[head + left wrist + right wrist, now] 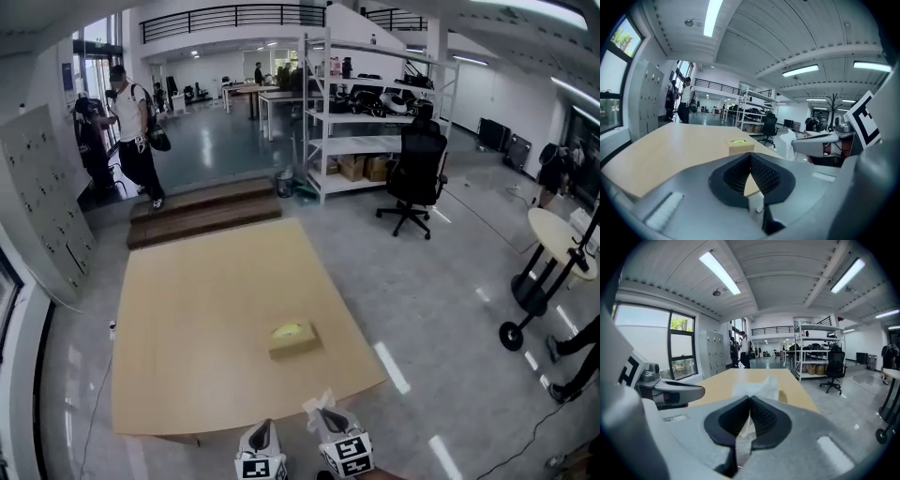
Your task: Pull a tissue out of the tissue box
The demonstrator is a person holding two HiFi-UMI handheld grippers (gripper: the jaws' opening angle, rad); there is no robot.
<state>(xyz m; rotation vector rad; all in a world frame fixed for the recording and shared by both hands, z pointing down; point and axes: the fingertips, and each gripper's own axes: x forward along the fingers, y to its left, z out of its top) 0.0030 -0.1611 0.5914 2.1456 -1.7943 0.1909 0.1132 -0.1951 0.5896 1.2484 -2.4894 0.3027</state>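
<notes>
The tan tissue box [294, 338] with a yellow-green top opening sits on the wooden table [206, 319], near its front right part. Both grippers hang off the table's front edge, side by side. My right gripper [324, 414] is shut on a white tissue [321, 403] that sticks up from its tips, clear of the box. In the right gripper view the tissue [757, 387] is pinched between the jaws and partly hides the box [783, 396]. My left gripper [262, 428] is shut with nothing in it. In the left gripper view the box [740, 146] stands ahead and the tissue [789, 143] shows at the right.
A person [134, 131] stands past the table's far left corner, near wooden steps [202, 211]. Metal shelving [366, 122] and a black office chair [415, 173] are beyond the table. A round stand table [561, 242] is at the right, grey lockers [42, 206] at the left.
</notes>
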